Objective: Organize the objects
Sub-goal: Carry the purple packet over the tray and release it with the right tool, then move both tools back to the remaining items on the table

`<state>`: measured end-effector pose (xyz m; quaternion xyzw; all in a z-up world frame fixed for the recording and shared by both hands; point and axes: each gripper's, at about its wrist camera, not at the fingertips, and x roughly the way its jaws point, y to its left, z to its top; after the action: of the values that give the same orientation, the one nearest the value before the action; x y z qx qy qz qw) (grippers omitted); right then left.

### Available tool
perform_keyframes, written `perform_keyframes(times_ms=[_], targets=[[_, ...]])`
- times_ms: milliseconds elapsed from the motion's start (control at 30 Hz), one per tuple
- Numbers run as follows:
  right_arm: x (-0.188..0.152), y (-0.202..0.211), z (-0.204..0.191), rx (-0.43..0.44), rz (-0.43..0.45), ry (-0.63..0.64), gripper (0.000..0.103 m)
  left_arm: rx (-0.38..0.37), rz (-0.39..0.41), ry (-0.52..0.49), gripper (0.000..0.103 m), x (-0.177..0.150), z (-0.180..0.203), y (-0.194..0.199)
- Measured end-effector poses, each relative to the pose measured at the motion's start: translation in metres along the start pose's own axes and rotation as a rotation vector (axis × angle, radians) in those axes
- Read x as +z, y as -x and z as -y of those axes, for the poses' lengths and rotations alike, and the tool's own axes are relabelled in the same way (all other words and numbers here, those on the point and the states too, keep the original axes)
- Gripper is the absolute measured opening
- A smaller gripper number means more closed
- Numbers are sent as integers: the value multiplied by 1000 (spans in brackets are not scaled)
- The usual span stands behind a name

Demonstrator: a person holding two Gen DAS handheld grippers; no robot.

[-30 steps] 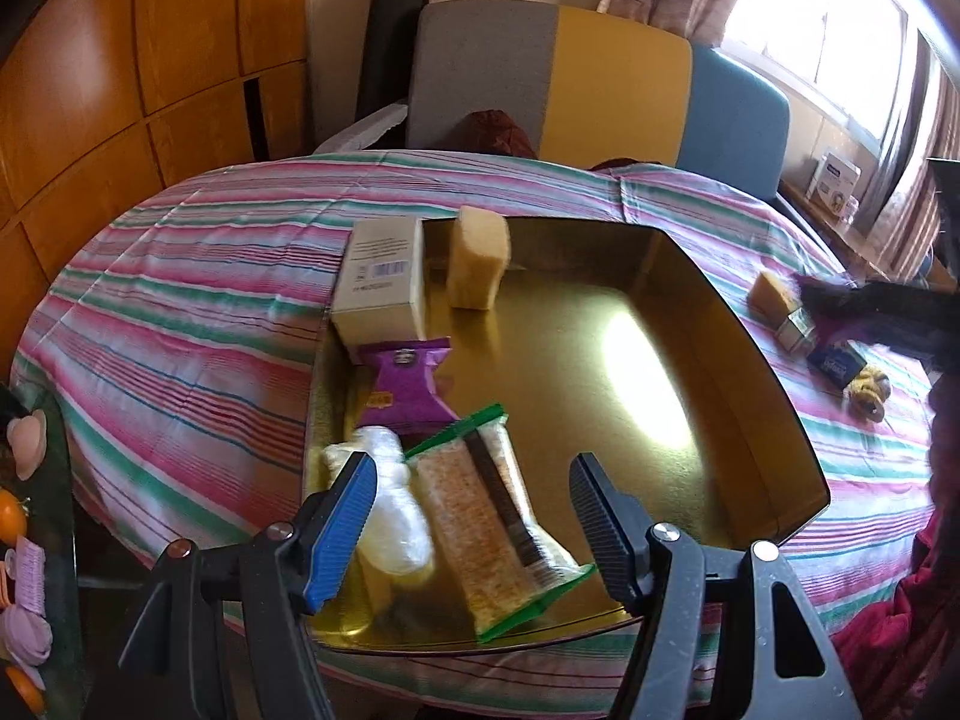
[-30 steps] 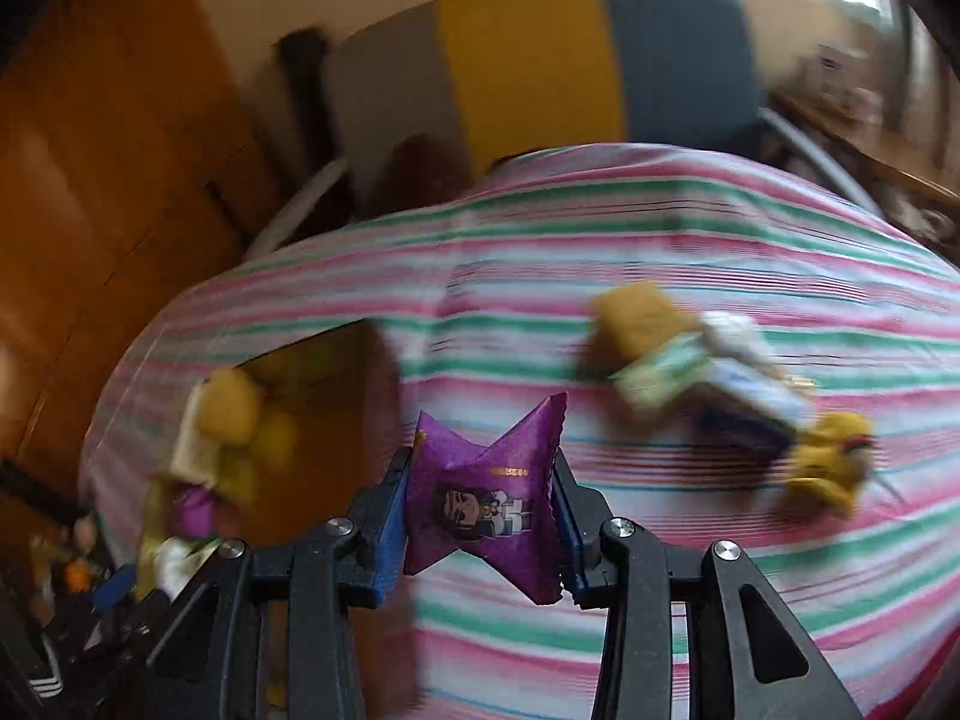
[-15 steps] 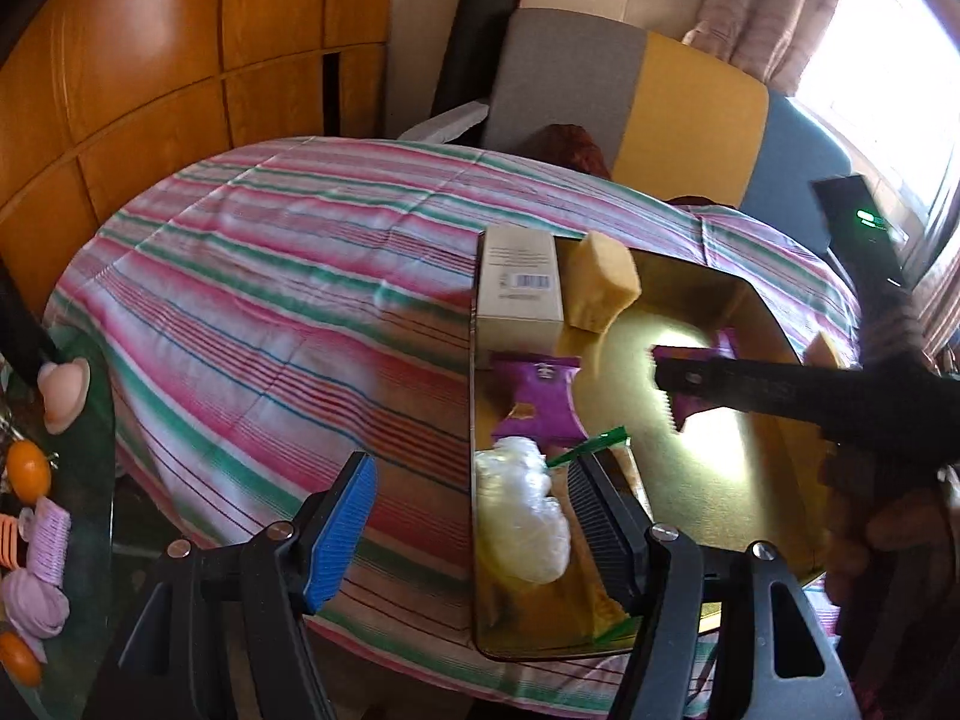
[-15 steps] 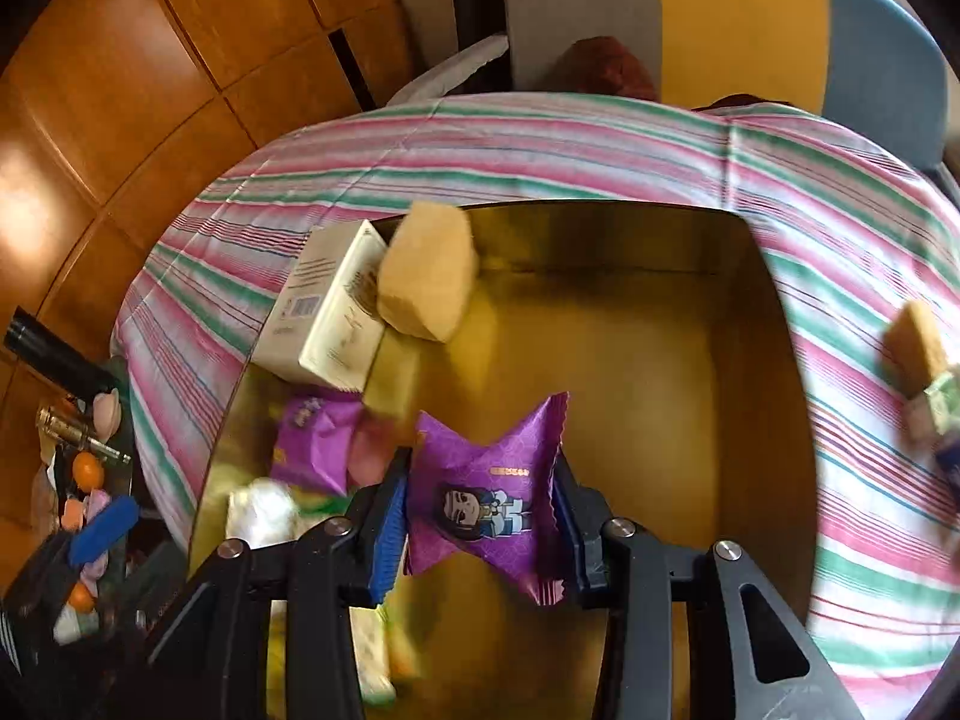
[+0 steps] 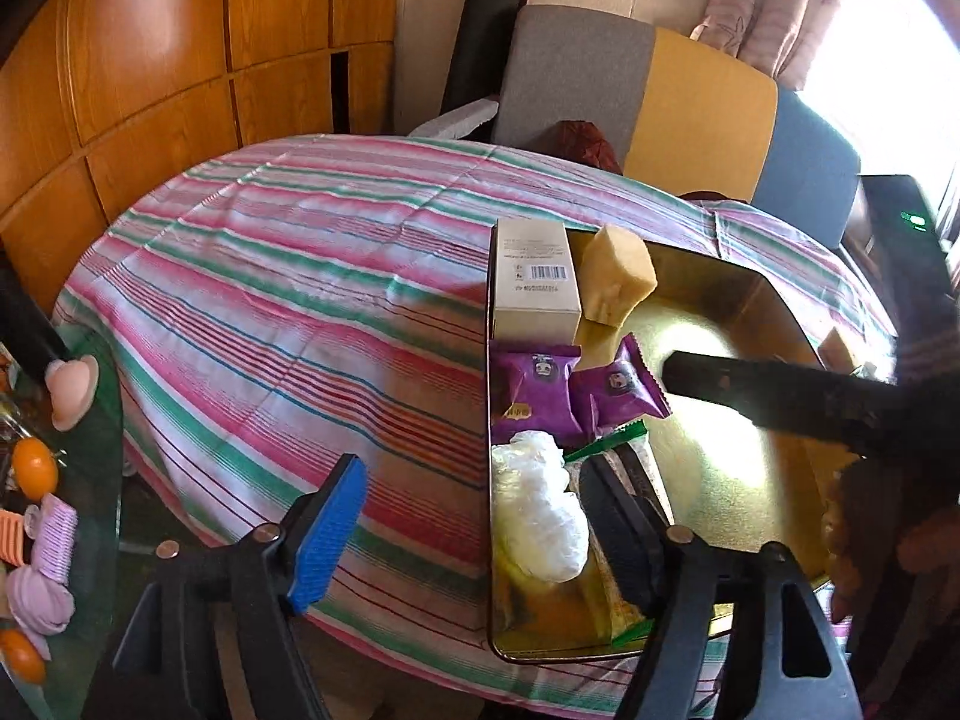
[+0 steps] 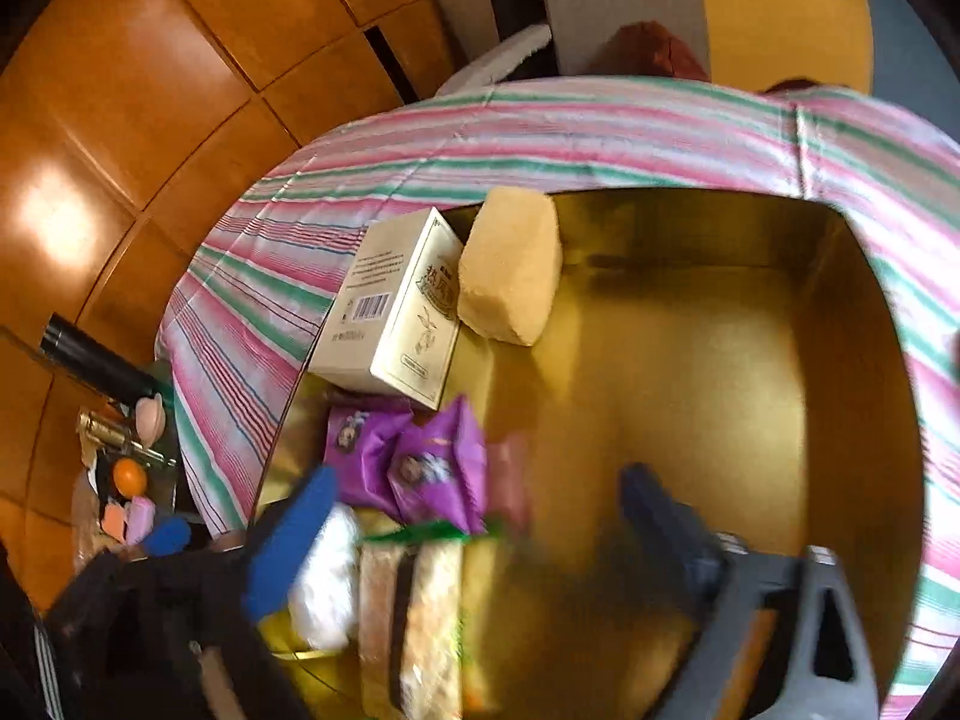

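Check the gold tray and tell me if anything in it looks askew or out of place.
One thing: the yellow sponge stands tilted against the white box in the gold tray rather than lying flat. The second purple packet lies crooked, overlapping its twin. Nothing spilled or damaged.

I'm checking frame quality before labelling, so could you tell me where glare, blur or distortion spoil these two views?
Left wrist view: the window at top right is blown out, a bright glare patch sits on the gold tray floor, and the fisheye bends the wood panels. Right wrist view: the right gripper and the snack packets near it are smeared by motion, while the white box and the sponge stay fairly sharp.
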<state>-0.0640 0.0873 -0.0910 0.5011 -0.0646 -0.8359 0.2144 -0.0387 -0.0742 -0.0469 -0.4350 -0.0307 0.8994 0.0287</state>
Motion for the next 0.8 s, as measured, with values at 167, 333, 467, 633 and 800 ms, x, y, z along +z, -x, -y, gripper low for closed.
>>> perform_keyframes(times_ms=[167,333,467,633,800], targets=[[-12,32,10,-64,66,45,103,-2,13,-45,76,-3,12,6],[-23,73,40,-154,136,46,103,-16,29,-108,76,-5,31,13],[-30,110,81,-233,191,-3,103,-35,26,-144,76,-9,47,17],[-37,152,140,-349,241,-90,103,-64,16,-190,76,-15,69,20],[-45,193,201,-477,276,-161,103,-88,8,-255,76,-19,96,23]])
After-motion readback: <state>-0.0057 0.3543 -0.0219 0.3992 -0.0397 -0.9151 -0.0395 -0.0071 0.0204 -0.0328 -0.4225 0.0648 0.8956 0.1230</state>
